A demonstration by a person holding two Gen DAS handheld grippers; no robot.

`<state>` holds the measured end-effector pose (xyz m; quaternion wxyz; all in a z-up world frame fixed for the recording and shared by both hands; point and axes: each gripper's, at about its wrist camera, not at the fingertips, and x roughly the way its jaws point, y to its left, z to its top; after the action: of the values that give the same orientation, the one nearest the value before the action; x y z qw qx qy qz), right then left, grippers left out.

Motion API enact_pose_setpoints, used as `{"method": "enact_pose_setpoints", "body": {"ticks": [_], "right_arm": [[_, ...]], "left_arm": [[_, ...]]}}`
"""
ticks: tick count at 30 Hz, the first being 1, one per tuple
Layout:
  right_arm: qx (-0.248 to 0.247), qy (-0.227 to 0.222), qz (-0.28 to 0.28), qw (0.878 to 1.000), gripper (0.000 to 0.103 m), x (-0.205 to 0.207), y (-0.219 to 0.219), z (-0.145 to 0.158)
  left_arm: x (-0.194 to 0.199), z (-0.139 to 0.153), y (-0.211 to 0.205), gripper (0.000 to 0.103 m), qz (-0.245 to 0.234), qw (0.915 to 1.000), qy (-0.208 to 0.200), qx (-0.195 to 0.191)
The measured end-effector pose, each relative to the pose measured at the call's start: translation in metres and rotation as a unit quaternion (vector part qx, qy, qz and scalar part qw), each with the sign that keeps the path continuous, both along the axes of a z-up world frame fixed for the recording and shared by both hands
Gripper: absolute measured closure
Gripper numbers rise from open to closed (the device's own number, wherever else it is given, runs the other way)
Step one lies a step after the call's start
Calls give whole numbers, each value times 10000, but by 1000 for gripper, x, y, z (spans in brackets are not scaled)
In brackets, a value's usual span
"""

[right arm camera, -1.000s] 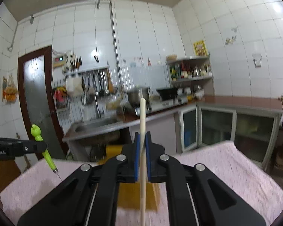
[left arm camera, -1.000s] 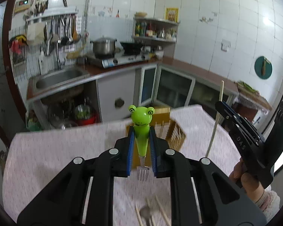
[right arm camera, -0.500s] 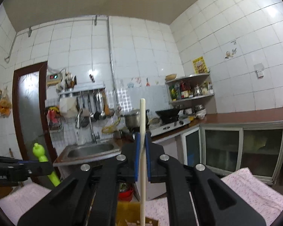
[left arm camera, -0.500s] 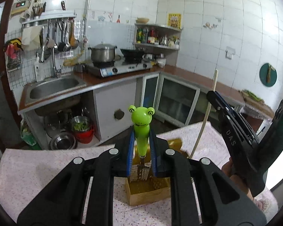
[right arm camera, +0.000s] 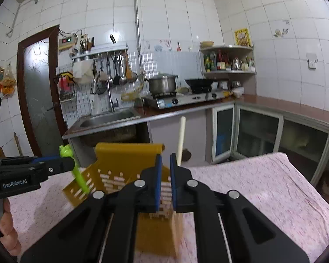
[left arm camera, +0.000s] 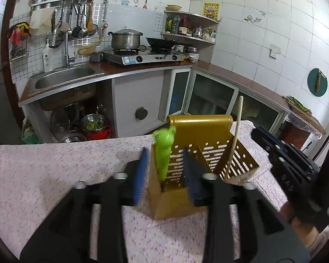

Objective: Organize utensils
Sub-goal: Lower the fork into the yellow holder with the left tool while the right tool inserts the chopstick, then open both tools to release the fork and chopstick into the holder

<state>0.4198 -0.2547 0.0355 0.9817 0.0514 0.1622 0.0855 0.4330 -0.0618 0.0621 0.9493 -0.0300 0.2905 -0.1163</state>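
Inside yellow holder (left arm camera: 199, 129): frog fork (left arm camera: 163, 151), chopstick (left arm camera: 235, 135).

A steel pot (left arm camera: 126, 38) and a black wok (left arm camera: 161, 41) are seen on the gas stove (left arm camera: 142, 57), a steel sink (left arm camera: 63, 80) is set left of it, and a pink floral tablecloth (left arm camera: 43, 171) is spread in front.
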Motion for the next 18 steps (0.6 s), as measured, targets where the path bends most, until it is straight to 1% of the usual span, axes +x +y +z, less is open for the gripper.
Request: {"method": "enact_pose_setpoints", "body": {"ticks": [1, 2, 3, 4, 6, 10, 13, 15, 16, 18], "right_arm": [[-26, 59, -42, 10000, 81, -9, -2, 1], [-54, 81, -106, 9999, 58, -18, -3, 2], [-79, 81, -154, 9998, 50, -28, -5, 2], [-131, 101, -177, 9997, 48, -35, -5, 1], [-308, 313, -217, 9988, 48, -52, -5, -3], [-330, 792, -280, 9959, 48, -80, -10, -16], [-346, 1041, -306, 9935, 48, -99, -15, -25], [-375, 1127, -320, 9924, 46, -110, -17, -31], [-375, 1179, -337, 9917, 43, -118, -19, -34], [-378, 1252, -366, 9907, 42, -129, -19, -41]], "left_arm": [[-8, 3, 2, 45, 30, 10000, -57, -1], [-19, 6, 4, 39, 76, 9999, -128, -3], [-30, 9, 6, 29, 128, 9997, -189, 3], [-37, 10, 8, 22, 157, 9997, -209, 15], [-54, 10, 12, 16, 197, 9996, -183, 86], [-83, 1, 19, 5, 294, 9994, 5, 197], [-99, -10, 28, 5, 218, 9993, 260, 148], [-108, -19, 35, 5, 239, 9987, 438, 123], [-112, -22, 38, 5, 239, 9983, 528, 98], [-119, -31, 42, 5, 232, 9972, 713, 71]]}}
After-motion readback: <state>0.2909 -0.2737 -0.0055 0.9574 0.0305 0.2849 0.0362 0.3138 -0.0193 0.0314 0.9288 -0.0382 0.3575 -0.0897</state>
